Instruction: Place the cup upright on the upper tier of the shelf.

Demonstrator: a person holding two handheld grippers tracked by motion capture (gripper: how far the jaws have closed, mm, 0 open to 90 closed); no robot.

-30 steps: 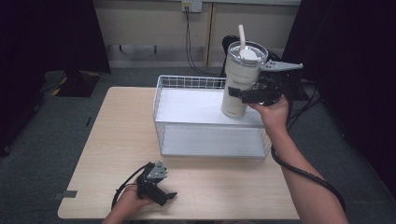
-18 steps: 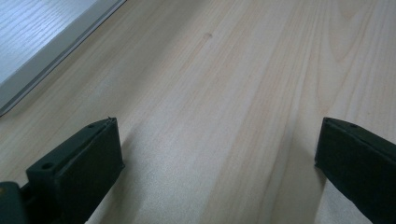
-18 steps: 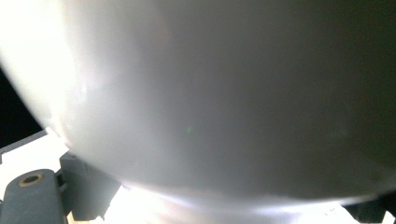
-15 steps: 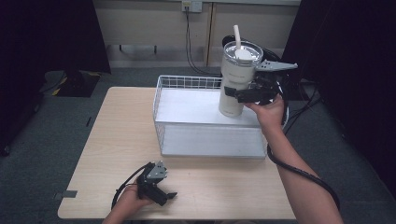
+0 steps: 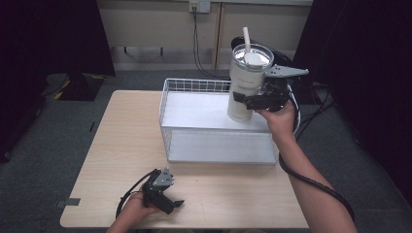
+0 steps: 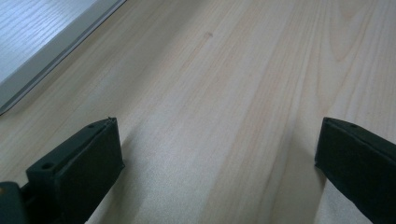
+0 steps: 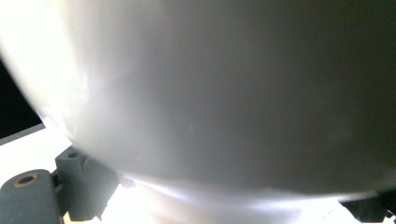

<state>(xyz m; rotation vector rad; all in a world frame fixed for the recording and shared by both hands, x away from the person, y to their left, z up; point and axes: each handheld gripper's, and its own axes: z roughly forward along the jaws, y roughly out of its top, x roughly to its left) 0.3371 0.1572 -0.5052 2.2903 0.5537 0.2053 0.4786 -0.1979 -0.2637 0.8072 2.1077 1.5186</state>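
A tall white tumbler point(image 5: 245, 82) with a clear lid and a white straw hangs upright above the right part of a white wire basket point(image 5: 194, 86). My right gripper point(image 5: 252, 101) is shut on the tumbler's lower body; in the right gripper view the tumbler's white wall point(image 7: 224, 93) sits right against the camera. My left gripper point(image 5: 171, 204) rests low on the wooden table point(image 5: 121, 141) near its front edge, open, with bare wood point(image 6: 219, 140) between its jaws.
The basket has a white floor and a solid front wall point(image 5: 218, 148). Its white corner point(image 6: 42, 37) lies at the upper left of the left gripper view. Cables point(image 5: 199, 39) hang behind the table. A dark curtain point(image 5: 359, 73) stands at the right.
My right gripper has carried the tumbler a little to the left and lower, over the basket. The left gripper has stayed put.
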